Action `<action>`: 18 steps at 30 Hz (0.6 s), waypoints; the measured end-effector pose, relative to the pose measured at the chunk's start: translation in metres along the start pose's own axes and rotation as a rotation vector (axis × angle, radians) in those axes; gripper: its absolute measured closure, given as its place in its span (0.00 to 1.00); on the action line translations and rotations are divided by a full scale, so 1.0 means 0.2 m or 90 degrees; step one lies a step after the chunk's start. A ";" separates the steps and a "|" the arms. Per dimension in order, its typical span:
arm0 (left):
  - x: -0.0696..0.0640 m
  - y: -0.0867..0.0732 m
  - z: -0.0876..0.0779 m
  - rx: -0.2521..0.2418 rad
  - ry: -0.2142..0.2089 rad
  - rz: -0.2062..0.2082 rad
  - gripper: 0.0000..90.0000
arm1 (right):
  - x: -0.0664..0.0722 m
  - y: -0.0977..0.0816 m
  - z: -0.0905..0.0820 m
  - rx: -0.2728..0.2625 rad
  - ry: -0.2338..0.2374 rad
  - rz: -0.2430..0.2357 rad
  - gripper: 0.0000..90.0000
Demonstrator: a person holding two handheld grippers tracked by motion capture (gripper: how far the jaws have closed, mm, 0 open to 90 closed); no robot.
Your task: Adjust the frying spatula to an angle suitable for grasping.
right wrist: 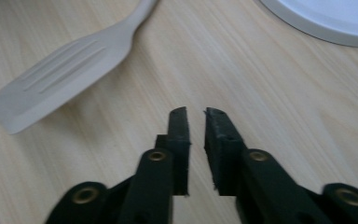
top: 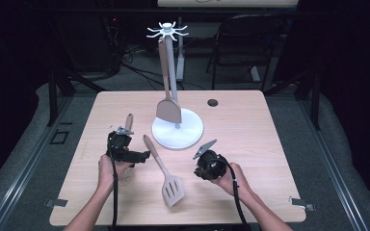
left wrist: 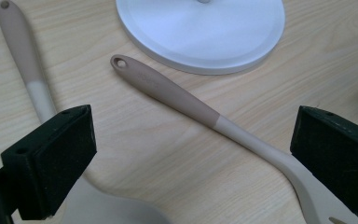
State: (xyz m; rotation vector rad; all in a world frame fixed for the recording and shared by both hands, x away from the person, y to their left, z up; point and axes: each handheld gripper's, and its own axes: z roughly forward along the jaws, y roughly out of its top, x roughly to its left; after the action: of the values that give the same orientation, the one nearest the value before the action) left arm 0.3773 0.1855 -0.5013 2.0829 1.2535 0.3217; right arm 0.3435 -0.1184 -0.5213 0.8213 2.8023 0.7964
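On the light wooden table [top: 250, 125], seen from the high view, stands a white utensil stand with a round base [top: 189, 137] and a hook crown; one taupe solid turner [top: 167, 108] already hangs from it. Judged from this, the work in hand is hanging the utensils, and the present step is the approach to the next one, with nothing yet gripped.

At seven o'clock from the base lies the taupe-handled slotted spatula with pale blade [top: 166, 177], flat on the table, handle end toward the base, blade toward the person. At nine o'clock from the base lies a second taupe-handled utensil [top: 128, 120], its head hidden beneath the left tool [top: 144, 155].

Left tool: released, jaws at full spread. In the left gripper view the slotted spatula [left wrist: 191, 105] runs diagonally between the jaws, apart from both pads; its eyelet points to eleven o'clock, toward the stand base [left wrist: 200, 32].

Right tool [top: 203, 150]: clenched on nothing; in the right gripper view [right wrist: 196, 114] the pads stand almost together with only table between. The spatula blade [right wrist: 60, 79] lies at ten o'clock from its tips, well apart.

Next move, as judged: the left tool must settle over the handle and close squarely on it, then lift and present the eyelet to a free hook. Risk: a grip near the blade would leave the eyelet poorly controlled.
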 end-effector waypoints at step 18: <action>-0.06 -0.01 0.07 0.001 -0.003 -0.011 0.00 | 0.28 0.12 -0.03 -0.072 0.058 -0.067 0.97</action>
State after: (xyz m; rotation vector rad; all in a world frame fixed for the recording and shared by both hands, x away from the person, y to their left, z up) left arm 0.3760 0.1697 -0.5118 2.0722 1.2688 0.3087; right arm 0.3056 -0.0739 -0.5022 0.6298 2.8193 0.9878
